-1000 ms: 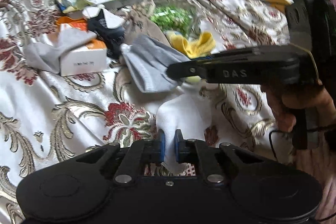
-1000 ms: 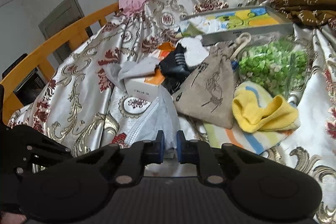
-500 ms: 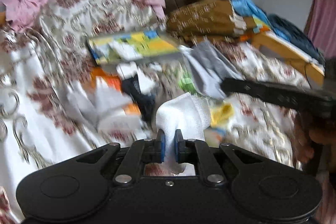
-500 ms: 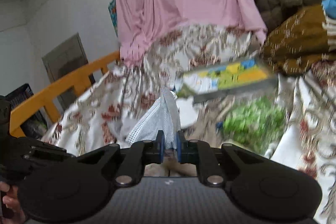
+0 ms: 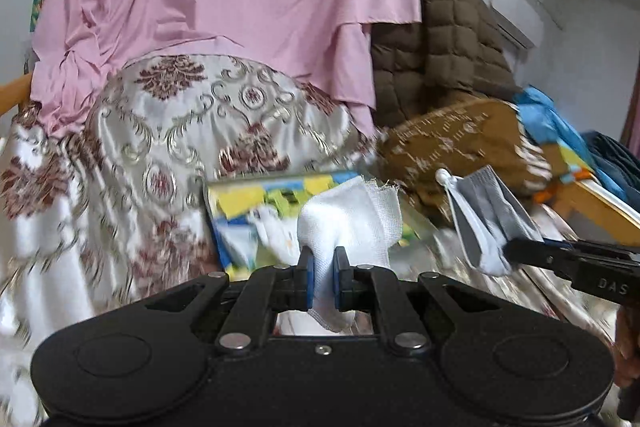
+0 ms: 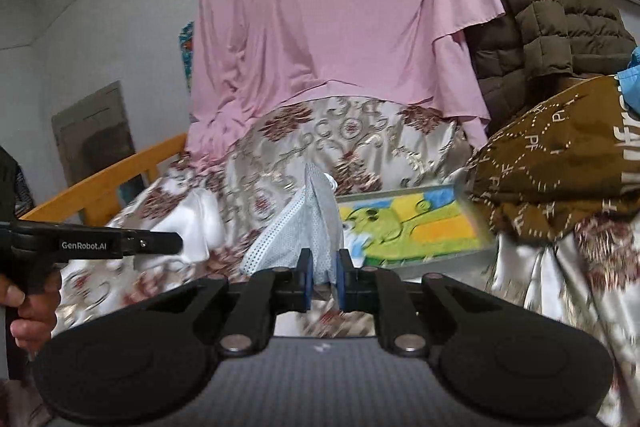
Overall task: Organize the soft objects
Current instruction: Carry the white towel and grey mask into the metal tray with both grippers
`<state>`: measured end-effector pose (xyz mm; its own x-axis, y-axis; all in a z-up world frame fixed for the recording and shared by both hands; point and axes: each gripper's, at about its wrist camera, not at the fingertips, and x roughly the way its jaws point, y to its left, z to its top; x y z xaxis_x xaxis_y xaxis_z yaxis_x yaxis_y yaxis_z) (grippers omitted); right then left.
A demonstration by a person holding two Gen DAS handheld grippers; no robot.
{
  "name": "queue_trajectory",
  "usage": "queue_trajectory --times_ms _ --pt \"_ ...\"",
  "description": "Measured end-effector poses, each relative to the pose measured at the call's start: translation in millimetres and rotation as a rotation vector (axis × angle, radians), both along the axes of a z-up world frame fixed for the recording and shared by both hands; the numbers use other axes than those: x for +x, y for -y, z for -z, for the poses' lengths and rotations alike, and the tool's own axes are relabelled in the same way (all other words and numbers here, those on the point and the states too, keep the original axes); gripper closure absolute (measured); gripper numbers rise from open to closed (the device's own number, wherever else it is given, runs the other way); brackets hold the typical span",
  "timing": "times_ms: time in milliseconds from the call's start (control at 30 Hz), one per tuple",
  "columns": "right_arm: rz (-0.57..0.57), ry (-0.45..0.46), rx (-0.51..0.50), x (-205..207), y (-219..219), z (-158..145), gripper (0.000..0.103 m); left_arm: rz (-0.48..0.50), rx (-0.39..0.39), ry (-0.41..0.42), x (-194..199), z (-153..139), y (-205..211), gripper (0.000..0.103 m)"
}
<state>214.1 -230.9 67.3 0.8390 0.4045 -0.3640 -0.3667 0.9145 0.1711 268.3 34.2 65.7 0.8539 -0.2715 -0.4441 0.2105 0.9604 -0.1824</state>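
Note:
My left gripper (image 5: 323,277) is shut on a white cloth (image 5: 352,221) and holds it up in the air. My right gripper (image 6: 322,281) is shut on a grey face mask (image 6: 304,235) and holds it up too. The mask also shows in the left wrist view (image 5: 486,219), to the right of the white cloth. A grey tray (image 6: 416,227) with a yellow, green and blue picture lies on the bed beyond both grippers and also shows in the left wrist view (image 5: 240,207). The left gripper's arm shows at the left of the right wrist view (image 6: 120,243).
A satin floral bedspread (image 5: 180,131) covers the bed. A pink cloth (image 6: 340,27) hangs behind it, with a brown quilted jacket (image 6: 540,7) and a brown patterned fabric (image 6: 560,163) at the right. An orange wooden bed rail (image 6: 104,187) runs at the left.
Both grippers have lifted off the bed with the white cloth and the grey mask in them. The views have tilted up toward the tray and the pink cloth.

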Motion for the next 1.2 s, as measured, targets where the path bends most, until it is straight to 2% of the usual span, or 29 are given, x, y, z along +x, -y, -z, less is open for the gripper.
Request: queue_trajectory --times_ms 167,267,367,567,667,900,1067,1100,1167,1200 --pt "0.035 -0.023 0.012 81.0 4.7 8.4 0.09 -0.037 0.016 -0.011 88.4 23.9 8.4 0.094" --pt "0.053 -0.06 0.008 133.2 3.9 25.9 0.09 -0.051 -0.007 -0.083 146.5 47.3 15.3 0.094" --pt "0.09 -0.134 -0.017 186.4 0.7 49.0 0.09 -0.05 -0.015 -0.162 193.5 68.5 25.6 0.094" --pt "0.125 -0.318 -0.008 262.4 1.4 87.4 0.09 -0.044 -0.004 -0.293 244.8 100.7 47.8 0.094" --pt "0.127 -0.373 -0.04 281.6 0.0 103.3 0.09 -0.047 0.0 -0.324 254.2 109.9 54.6 0.094" --pt "0.132 -0.386 -0.068 285.4 3.4 111.9 0.086 -0.031 0.036 -0.335 256.4 116.1 68.9 0.091" --pt "0.127 -0.388 -0.078 279.6 5.2 108.3 0.065 -0.034 0.038 -0.331 248.7 111.9 69.0 0.08" --pt "0.128 -0.382 -0.087 277.7 4.9 105.6 0.062 -0.041 0.031 -0.327 245.5 109.6 68.0 0.075" --pt "0.138 -0.346 -0.101 267.3 7.2 98.3 0.047 -0.056 0.02 -0.31 235.0 103.0 66.2 0.067" --pt "0.145 -0.327 -0.106 260.7 9.6 93.9 0.045 -0.066 0.021 -0.297 228.4 98.2 65.9 0.061"
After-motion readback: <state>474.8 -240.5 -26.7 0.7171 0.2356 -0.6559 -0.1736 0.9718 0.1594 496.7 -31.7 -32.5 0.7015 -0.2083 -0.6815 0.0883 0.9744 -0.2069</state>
